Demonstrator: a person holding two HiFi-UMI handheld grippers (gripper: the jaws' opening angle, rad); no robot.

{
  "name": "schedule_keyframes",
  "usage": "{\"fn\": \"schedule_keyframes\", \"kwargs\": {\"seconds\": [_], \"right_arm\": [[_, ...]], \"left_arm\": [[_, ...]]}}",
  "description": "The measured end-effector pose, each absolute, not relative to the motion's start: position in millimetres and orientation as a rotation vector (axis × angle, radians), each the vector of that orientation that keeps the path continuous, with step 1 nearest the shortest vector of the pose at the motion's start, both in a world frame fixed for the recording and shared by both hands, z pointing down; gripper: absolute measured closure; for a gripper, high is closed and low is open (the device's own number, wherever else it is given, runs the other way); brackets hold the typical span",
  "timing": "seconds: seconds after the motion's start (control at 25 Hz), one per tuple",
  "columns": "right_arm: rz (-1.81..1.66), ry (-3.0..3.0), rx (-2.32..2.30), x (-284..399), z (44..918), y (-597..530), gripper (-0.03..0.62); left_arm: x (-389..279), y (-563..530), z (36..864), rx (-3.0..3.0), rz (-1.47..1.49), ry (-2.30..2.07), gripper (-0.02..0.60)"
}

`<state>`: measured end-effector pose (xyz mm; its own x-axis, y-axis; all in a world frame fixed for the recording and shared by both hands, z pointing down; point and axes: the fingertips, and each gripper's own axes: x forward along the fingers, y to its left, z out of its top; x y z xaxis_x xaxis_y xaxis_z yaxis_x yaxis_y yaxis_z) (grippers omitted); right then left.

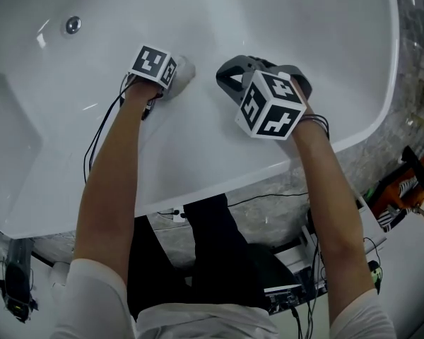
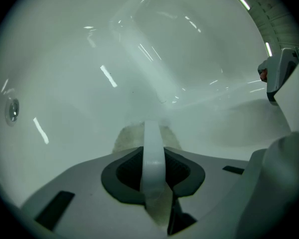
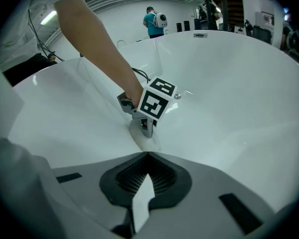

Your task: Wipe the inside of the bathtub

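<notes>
The white bathtub (image 1: pixel 318 27) fills the head view, and both grippers are down inside it. My left gripper (image 1: pixel 174 76) is shut on a pale wiping cloth (image 1: pixel 184 70) and presses it against the tub's sloping inner wall. In the left gripper view the cloth (image 2: pixel 125 136) bulges out past the closed jaws of the left gripper (image 2: pixel 153 133). My right gripper (image 1: pixel 231 78) hovers just to the right of it, shut and empty. The right gripper (image 3: pixel 148 156) looks at the left gripper (image 3: pixel 146 127), its marker cube (image 3: pixel 157 101) and the cloth (image 3: pixel 150 142) on the wall.
A round metal fitting (image 1: pixel 73 25) sits on the tub's far left wall. The tub's near rim (image 1: pixel 219 189) runs in front of the person's legs. Cables and equipment (image 1: pixel 403 189) lie on the floor at right. A person in a teal shirt (image 3: pixel 152 21) stands far behind the tub.
</notes>
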<state>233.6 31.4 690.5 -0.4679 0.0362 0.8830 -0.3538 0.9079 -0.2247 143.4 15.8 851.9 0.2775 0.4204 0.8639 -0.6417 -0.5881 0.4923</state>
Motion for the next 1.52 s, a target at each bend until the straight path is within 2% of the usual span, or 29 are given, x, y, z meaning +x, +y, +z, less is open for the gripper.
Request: {"fn": "schedule_keyframes", "kwargs": {"seconds": [0.6,0.84,1.08,1.24,1.52], "right_arm": [[0.443,-2.029,0.347,270.9,661.9,34.8,0.576],[0.441,-2.033,0.416,308.4,646.7,23.1,0.576],[0.442,-2.041,0.434,310.7,644.7,30.5,0.576],[0.424,-2.047,0.453,313.9,630.3,21.2,0.576],[0.392,-2.063,0.498,315.4,593.9,8.4,0.576]], "left_arm": [[241.0,26.7,848.0,1.734,1.410,-0.165,0.489],[286.6,22.7,837.2,1.771,1.398,-0.143,0.489],[316.1,35.2,818.6,1.813,1.315,-0.112,0.489],[324.7,29.1,797.0,1.839,1.275,-0.115,0.489],[301.1,20.6,753.1,1.872,1.250,-0.165,0.489]]}}
